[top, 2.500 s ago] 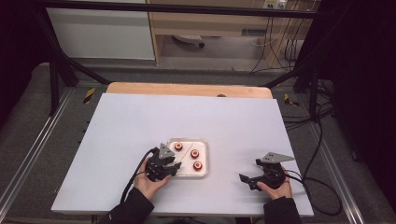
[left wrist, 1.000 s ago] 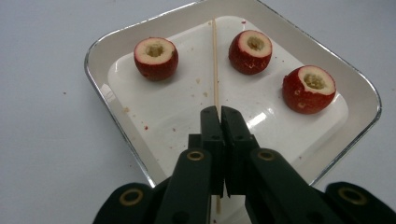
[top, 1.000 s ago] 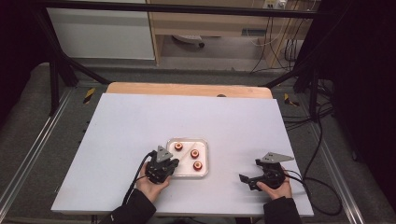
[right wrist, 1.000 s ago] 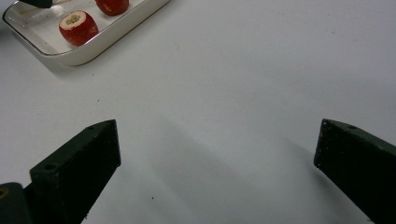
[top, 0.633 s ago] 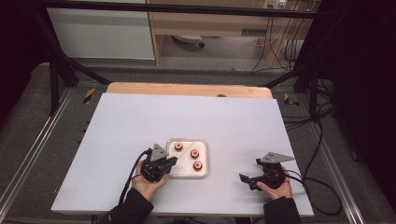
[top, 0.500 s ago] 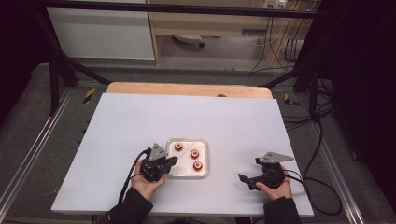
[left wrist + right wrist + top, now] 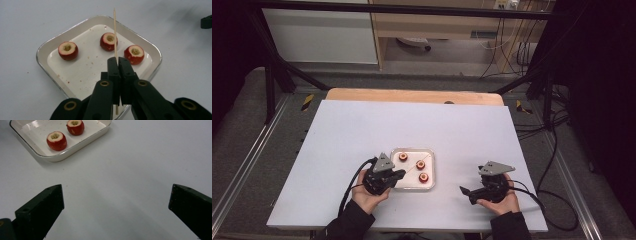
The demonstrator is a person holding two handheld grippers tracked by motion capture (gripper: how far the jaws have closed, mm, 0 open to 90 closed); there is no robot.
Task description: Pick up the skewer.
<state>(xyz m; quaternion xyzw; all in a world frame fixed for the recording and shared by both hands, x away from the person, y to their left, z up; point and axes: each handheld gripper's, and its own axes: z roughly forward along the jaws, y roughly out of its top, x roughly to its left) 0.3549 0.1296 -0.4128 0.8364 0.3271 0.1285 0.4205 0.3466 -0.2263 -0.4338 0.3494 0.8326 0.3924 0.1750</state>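
A white tray (image 7: 409, 179) near the table's front holds three red cored fruits (image 7: 403, 157) (image 7: 420, 164) (image 7: 423, 176). My left gripper (image 7: 399, 173) is at the tray's left edge, shut on a thin wooden skewer (image 7: 115, 32). The skewer points out over the tray (image 7: 50, 42), across the middle fruit (image 7: 109, 41) and between the two others (image 7: 68, 50) (image 7: 134, 54); the left gripper (image 7: 118, 61) pinches its lower part. My right gripper (image 7: 468, 192) lies to the right of the tray. In its own view the right gripper (image 7: 116, 202) stands open over bare table, and two fruits (image 7: 56, 140) (image 7: 75, 126) show in the tray (image 7: 75, 148) ahead.
The pale table top (image 7: 412, 125) stretches wide behind and beside the tray. A wooden board edge (image 7: 412, 96) runs along its far side. Cables (image 7: 552, 210) trail off the right front corner.
The right gripper has edged slightly left toward the tray. The left gripper has stayed at the tray's edge with the skewer in it.
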